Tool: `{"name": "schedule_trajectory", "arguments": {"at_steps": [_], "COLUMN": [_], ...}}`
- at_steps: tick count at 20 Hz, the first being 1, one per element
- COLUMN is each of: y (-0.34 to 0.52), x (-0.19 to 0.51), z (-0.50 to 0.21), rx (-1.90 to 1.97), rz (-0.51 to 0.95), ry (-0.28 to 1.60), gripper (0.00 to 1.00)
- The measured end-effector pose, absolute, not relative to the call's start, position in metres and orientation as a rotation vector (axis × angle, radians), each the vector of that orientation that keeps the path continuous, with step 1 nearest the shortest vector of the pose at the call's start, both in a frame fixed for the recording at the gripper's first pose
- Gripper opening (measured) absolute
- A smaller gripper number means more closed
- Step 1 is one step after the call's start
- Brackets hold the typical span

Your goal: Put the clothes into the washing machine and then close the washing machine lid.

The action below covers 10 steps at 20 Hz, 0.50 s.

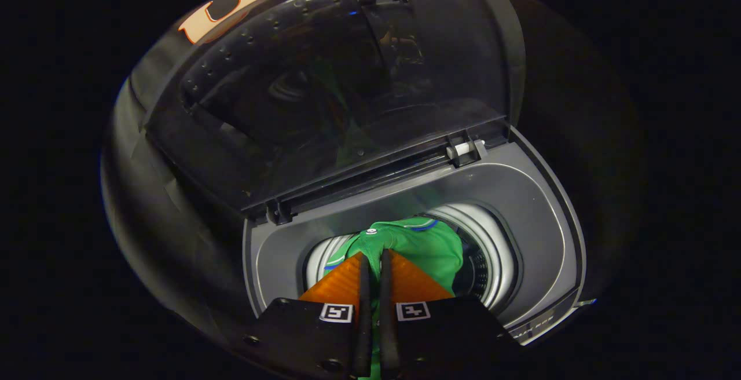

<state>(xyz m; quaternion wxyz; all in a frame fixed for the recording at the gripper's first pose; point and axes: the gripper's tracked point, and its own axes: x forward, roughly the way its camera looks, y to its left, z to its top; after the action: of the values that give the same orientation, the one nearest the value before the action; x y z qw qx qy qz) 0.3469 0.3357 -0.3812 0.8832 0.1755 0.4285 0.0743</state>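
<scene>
Holding one green garment point(425, 247) over the one open washing machine point(538, 235).

One gripper point(373, 261) shows, its two fingers drawn nearly together with only a thin slit left, and a strip of the green cloth runs down that slit, so both fingers pinch the garment. The garment bunches just ahead of the fingertips, at twelve to one o'clock from them, hanging in the mouth of the round drum point(498, 252). It is bright green with blue and white trim at the collar and one small pale button. One dark translucent lid point(347, 84) stands raised at twelve o'clock beyond the drum, hinged along the grey top panel.
</scene>
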Motion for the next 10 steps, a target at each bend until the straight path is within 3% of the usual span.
{"name": "schedule_trajectory", "arguments": {"at_steps": [10], "y": [0.328], "x": [0.356], "z": [-0.413], "rx": [0.303], "rz": [0.117], "ry": [0.931], "gripper": [0.14]}}
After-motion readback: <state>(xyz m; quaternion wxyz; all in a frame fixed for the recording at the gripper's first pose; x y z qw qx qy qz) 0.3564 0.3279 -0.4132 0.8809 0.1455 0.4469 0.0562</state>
